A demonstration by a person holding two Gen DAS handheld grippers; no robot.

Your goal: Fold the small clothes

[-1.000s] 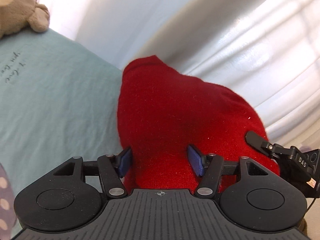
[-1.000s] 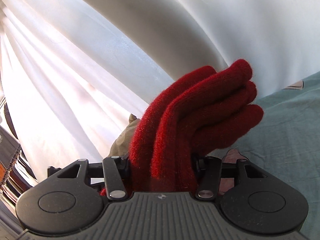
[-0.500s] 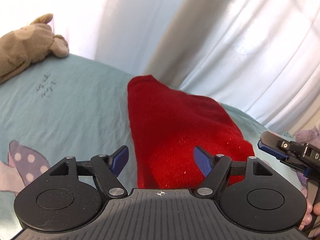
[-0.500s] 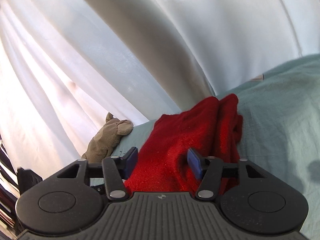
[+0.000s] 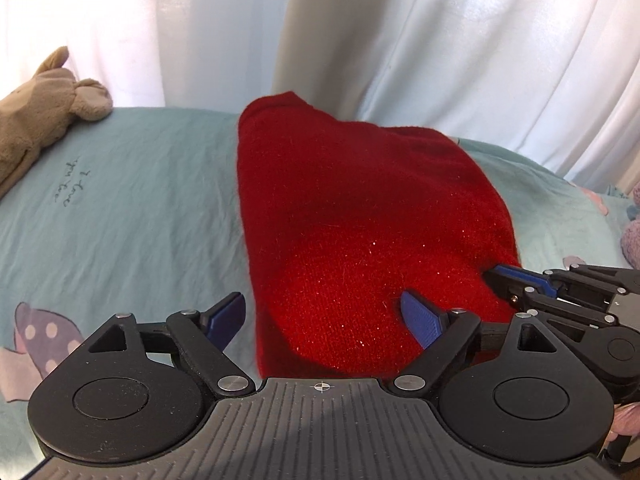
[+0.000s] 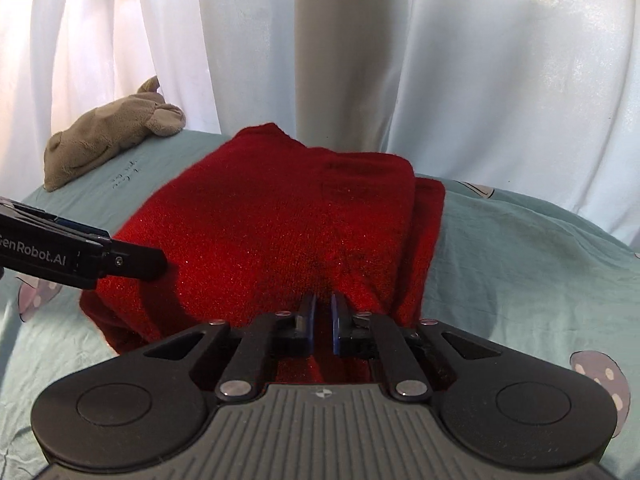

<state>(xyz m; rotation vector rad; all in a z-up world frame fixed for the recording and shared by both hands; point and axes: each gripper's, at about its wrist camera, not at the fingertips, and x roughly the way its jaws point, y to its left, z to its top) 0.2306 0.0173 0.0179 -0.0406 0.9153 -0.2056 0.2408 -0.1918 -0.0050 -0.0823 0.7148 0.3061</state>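
Note:
A folded red knit garment (image 5: 360, 232) lies on the teal bedsheet (image 5: 120, 208); it also shows in the right wrist view (image 6: 280, 224). My left gripper (image 5: 324, 316) is open, its blue pads spread over the garment's near left edge, holding nothing. My right gripper (image 6: 322, 316) has its jaws nearly closed at the garment's near edge, with a narrow gap between the pads; whether cloth is pinched is unclear. The right gripper also shows in the left wrist view (image 5: 516, 284) at the garment's right corner. The left gripper's finger shows in the right wrist view (image 6: 132, 260).
A beige plush toy (image 5: 44, 108) lies at the far left of the bed, also in the right wrist view (image 6: 108, 136). White curtains (image 5: 440, 40) hang behind the bed. A purple plush item (image 5: 632, 240) sits at the right edge. Mushroom prints mark the sheet.
Both grippers lowered the garment from the air onto the bed. The left gripper stayed open and pulled back. The right gripper opened half a second ago and has now closed to a narrow gap.

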